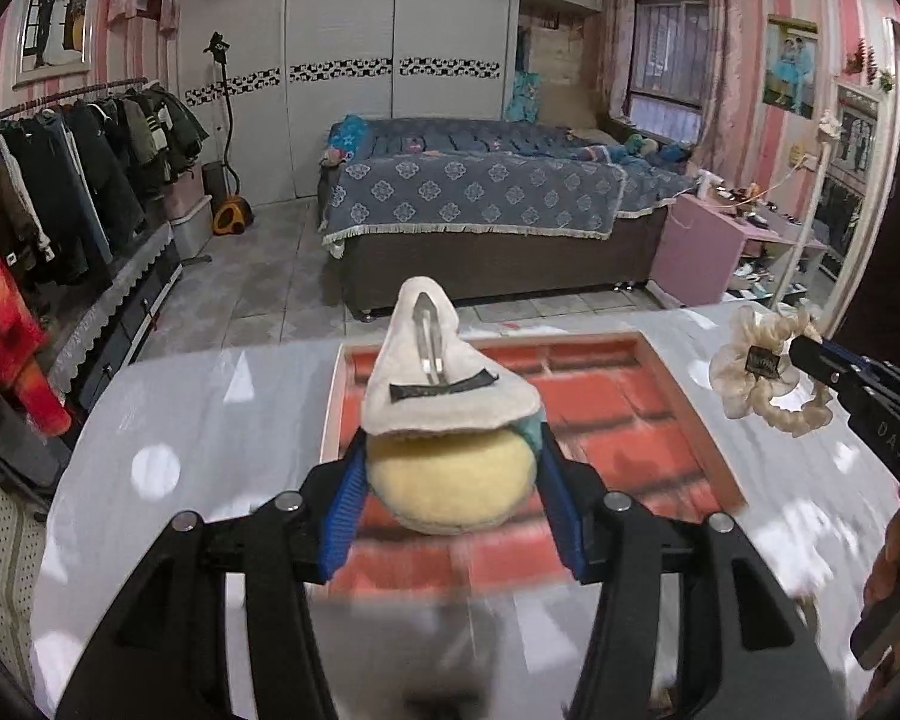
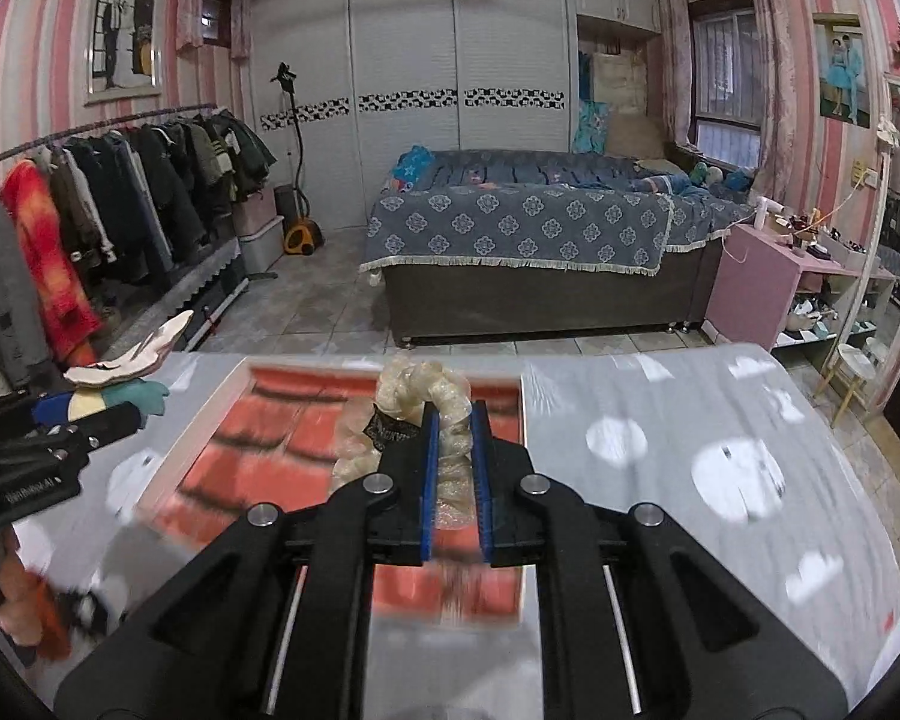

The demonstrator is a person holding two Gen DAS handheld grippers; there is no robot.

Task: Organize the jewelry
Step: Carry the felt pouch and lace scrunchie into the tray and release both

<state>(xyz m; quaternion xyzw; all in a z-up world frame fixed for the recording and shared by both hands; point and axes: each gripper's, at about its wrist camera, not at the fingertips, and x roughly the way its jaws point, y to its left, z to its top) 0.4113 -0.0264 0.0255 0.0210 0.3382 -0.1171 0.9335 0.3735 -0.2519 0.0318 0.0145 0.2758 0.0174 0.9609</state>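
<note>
Above the table [image 1: 210,408], over the red-brick-patterned tray [image 1: 630,420] that lies near its far edge, both grippers carry something. The left gripper [image 1: 450,468] has its fingers clamped on the yellow round part of a plush hair clip [image 1: 444,372]; the clip's cream, triangular felt back faces up with its metal snap bar showing. Its long axis runs straight away from the fingers, pointed tip toward the tray's far edge, and it hangs over the tray's near-left part. The right gripper [image 2: 453,444] has its fingers pressed close together on a cream scrunchie [image 2: 420,396] with a small dark label; the loop stands out past the fingertips and to their left. In the right wrist view it sits over the tray; in the left wrist view it hangs level with the tray's far right corner, out to the side, so I cannot tell whether it is inside the rim. Neither piece touches the tray, as far as the blur allows.

The coming move likely turns on the drop: the tray lies directly beneath and ahead of both sets of fingers, with the left one nearer its middle. Lowering the clip along its present axis should lay it lengthwise in the tray, leaving the right side free for the scrunchie.
</note>
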